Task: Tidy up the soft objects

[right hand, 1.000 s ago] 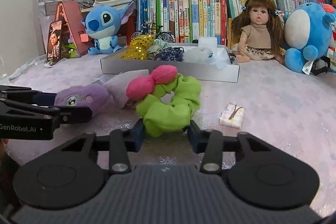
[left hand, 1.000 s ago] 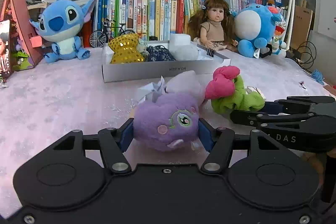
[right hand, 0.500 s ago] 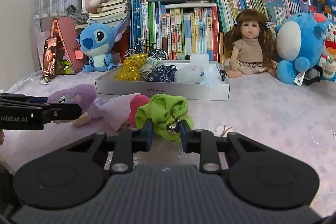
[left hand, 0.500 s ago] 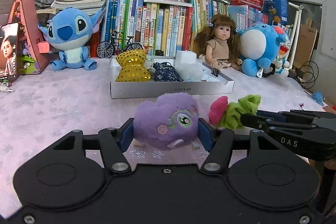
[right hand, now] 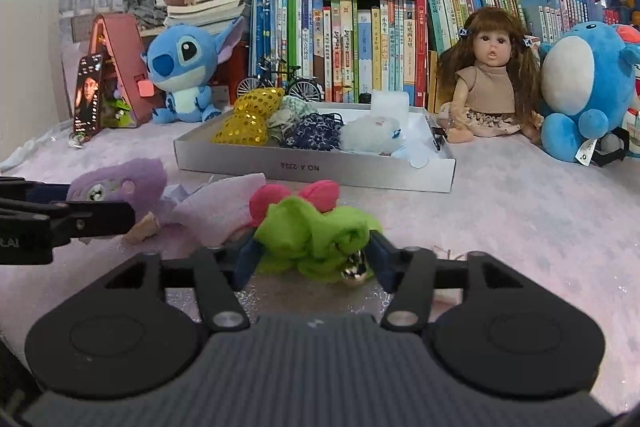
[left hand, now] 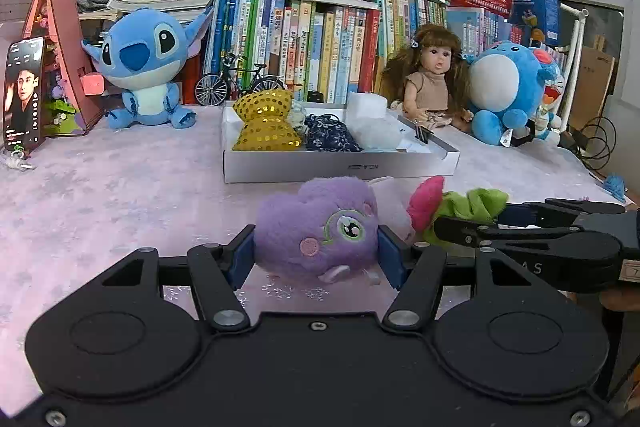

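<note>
My left gripper (left hand: 316,255) is shut on a purple plush toy (left hand: 316,227) with a green eye, held just above the pink tabletop. In the right wrist view that gripper (right hand: 128,215) reaches in from the left with the toy (right hand: 116,183). My right gripper (right hand: 314,259) has its jaws opening; a green scrunchie (right hand: 312,235) with a small bell fills the gap between them at its full width. A pink scrunchie (right hand: 316,193) and a pale lilac cloth (right hand: 224,203) lie just beyond. From the left wrist, the right gripper (left hand: 440,227) shows beside the green scrunchie (left hand: 472,203).
A white shallow box (right hand: 312,167) stands ahead with a gold sequin bow (right hand: 248,119), a dark floral pouch and a pale plush inside. Behind are a blue plush alien (right hand: 184,75), a doll (right hand: 488,83), a blue round plush (right hand: 580,87), books and a phone (right hand: 88,95).
The left gripper lifted the purple toy and carried it toward the box. The right gripper pinched the green scrunchie tight, raised it, then spread its jaws wide around it.
</note>
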{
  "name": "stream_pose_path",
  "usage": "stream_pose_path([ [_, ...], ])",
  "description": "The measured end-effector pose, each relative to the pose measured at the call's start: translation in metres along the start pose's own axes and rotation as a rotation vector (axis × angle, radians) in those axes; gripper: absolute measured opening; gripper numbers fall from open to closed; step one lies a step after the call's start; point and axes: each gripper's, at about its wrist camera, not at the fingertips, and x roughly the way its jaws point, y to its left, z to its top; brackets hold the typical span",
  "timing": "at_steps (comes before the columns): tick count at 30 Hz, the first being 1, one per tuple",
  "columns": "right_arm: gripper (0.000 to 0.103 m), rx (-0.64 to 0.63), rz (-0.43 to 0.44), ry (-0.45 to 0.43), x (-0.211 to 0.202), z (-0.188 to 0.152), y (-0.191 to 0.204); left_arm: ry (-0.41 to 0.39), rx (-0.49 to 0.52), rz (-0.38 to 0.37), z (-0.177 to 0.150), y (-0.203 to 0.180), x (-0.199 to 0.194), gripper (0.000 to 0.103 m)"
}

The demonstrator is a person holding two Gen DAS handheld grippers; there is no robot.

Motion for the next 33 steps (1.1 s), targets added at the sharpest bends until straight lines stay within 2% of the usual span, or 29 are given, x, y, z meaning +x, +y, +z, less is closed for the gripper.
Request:
stream_pose_path([
  [3,0.082,0.018,-0.001,0.025,0.006,0.000,-0.002,0.000,-0.005,0.008,0.001,0.002,0.001,0.060],
  [5,0.084,0.025,-0.009,0.033,0.008,0.000,-0.003,-0.001,-0.006,0.012,0.001,0.003,0.002,0.060],
  [6,0.081,0.030,-0.009,0.032,0.008,0.000,-0.004,-0.001,-0.005,0.014,0.001,0.004,0.003,0.060],
  [7,0.066,0.034,-0.001,0.027,0.007,0.000,-0.005,-0.002,-0.005,0.015,0.001,0.004,0.003,0.060],
  [9,0.051,0.029,0.014,0.021,0.003,0.002,-0.004,-0.004,-0.004,0.019,0.003,0.005,0.004,0.060],
  [14,0.040,0.029,0.013,-0.022,-0.007,0.008,-0.005,-0.003,-0.023,0.026,0.012,0.010,0.010,0.060],
  [22,0.039,0.083,0.012,-0.070,-0.004,0.037,-0.021,-0.006,-0.028,0.042,0.045,0.019,0.028,0.060],
  [33,0.039,0.168,0.038,-0.085,0.021,0.077,-0.042,-0.009,-0.072,0.004,0.096,0.025,0.067,0.060],
])
